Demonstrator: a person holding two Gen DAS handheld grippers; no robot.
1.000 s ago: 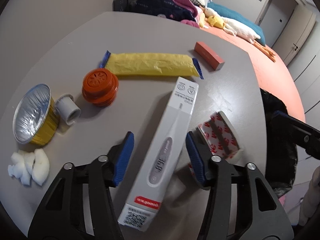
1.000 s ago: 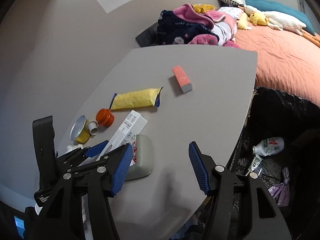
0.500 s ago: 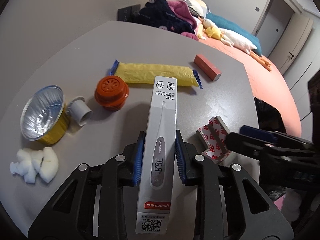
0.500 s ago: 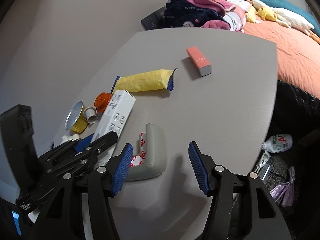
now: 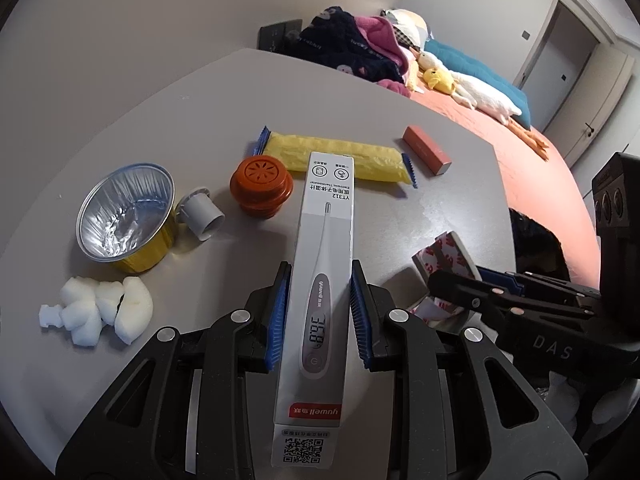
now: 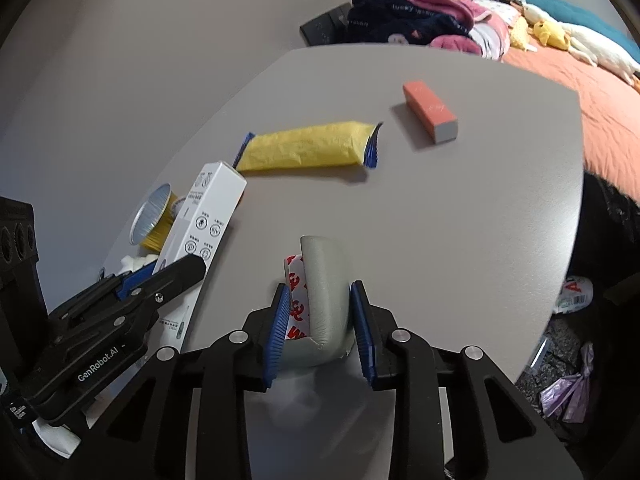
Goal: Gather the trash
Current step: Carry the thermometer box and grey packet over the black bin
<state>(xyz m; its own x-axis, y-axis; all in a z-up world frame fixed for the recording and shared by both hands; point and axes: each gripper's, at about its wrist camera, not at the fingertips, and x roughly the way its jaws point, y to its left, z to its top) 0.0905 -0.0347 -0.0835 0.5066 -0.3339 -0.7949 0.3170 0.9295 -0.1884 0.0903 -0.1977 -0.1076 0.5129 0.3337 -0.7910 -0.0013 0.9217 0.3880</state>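
On the grey table [image 6: 460, 208], the left gripper [image 5: 320, 308] squeezes the thermometer box [image 5: 324, 264]. At its 3 o'clock, the right gripper [image 6: 320, 320] has just closed on the foam corner guard [image 6: 324, 292], both held ready for the trash bag [image 6: 592, 340].

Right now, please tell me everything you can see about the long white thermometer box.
The thermometer box is a long, slim white carton, apparently cardboard. It has a printed thermometer picture reading 36.8, a red brand band and a QR code at the near end, icons at the far end. The left gripper has its blue jaws pressed on both long sides. It points away toward the yellow wrapper; whether it rests on the table is unclear.
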